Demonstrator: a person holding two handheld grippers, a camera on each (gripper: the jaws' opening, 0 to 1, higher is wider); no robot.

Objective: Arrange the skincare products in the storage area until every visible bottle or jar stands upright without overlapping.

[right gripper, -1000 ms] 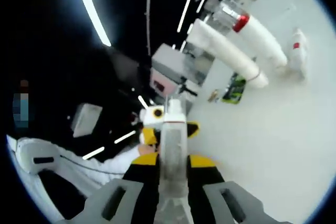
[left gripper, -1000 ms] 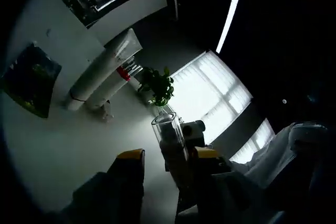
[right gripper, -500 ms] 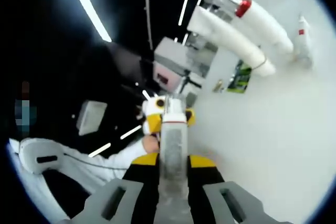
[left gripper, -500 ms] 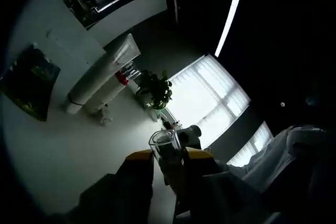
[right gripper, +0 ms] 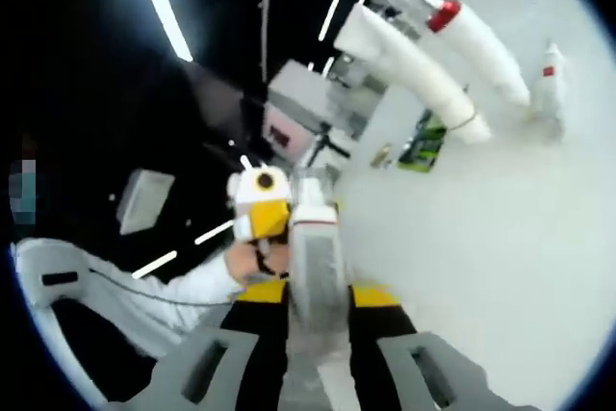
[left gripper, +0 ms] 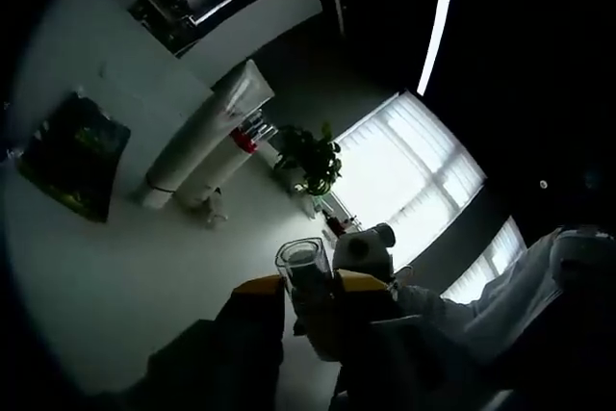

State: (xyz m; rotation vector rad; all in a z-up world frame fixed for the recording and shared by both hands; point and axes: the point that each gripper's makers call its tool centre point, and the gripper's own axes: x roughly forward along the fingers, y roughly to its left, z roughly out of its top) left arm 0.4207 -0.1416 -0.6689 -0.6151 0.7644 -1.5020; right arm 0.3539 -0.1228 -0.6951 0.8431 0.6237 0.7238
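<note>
- Nearest us, in the right gripper view, our right gripper point(right gripper: 318, 320) has its jaws clamped on a pale frosted bottle point(right gripper: 318, 257) that rises upright between them. The grip sits low on the body, so we judge a quick tilt could lever it loose.
- In the left gripper view, our left gripper point(left gripper: 308, 307) has its yellow-tipped jaws pressed against either side of what seems to be the same bottle point(left gripper: 306, 267), seen with its clear cap. We cannot tell how firmly it bites. Two grips on one smooth bottle risk a twist or squeeze-out if our hands pull in different directions.
- Just past the bottle, the left gripper point(right gripper: 258, 207) appears in the right view, a hand point(right gripper: 252, 259) behind it. The tools are close enough to knock together.
- The bottle is held up in the air, away from any storage area; a slip here would mean a long drop.
- Farther off, white tubes point(right gripper: 428, 64) and a potted plant point(left gripper: 310, 156) stand against the wall. The cameras point across the room, so we risk setting down blind.
</note>
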